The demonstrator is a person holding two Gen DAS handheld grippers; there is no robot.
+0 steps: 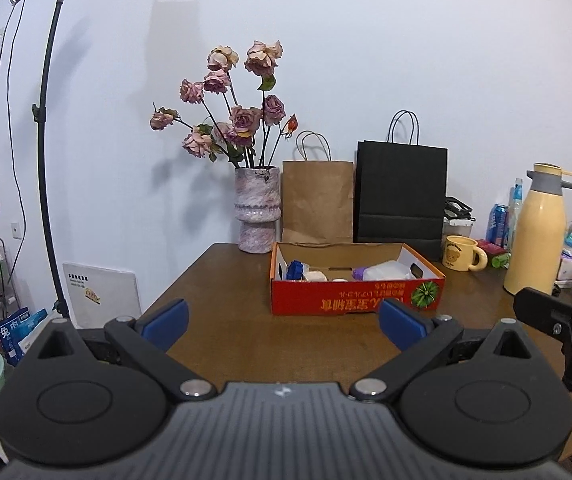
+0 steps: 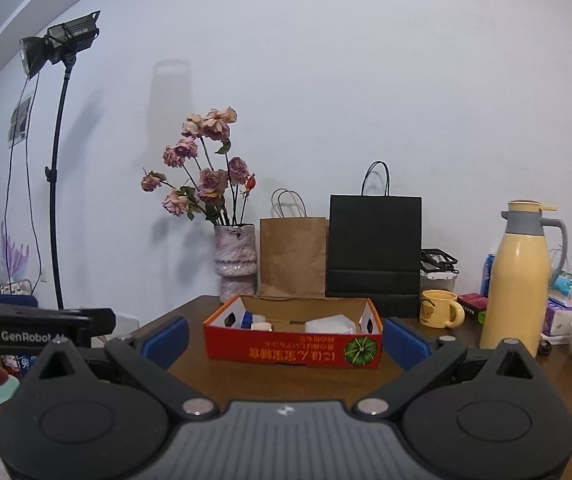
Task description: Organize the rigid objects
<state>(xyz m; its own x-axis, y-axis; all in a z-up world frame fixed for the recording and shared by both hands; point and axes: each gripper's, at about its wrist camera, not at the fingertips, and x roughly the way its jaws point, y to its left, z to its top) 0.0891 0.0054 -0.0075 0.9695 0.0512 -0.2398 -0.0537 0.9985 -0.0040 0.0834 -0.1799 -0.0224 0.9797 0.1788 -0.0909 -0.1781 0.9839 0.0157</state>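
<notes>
Left gripper [image 1: 284, 318], right gripper [image 2: 285, 338] agape

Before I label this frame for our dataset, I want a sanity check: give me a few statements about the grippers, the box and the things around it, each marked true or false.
1. The left gripper is open and holds nothing. True.
2. The right gripper is clamped on the yellow mug. False: it is open and empty, and the mug stands on the table, right of the red cardboard box.
3. The box already has items inside. True: white, blue and purple things show in it.
4. The black paper bag lies flat. False: it stands upright behind the box, beside the brown paper bag.
5. The vase of dried roses stands inside the box. False: it stands on the table behind the box's left corner.
</notes>
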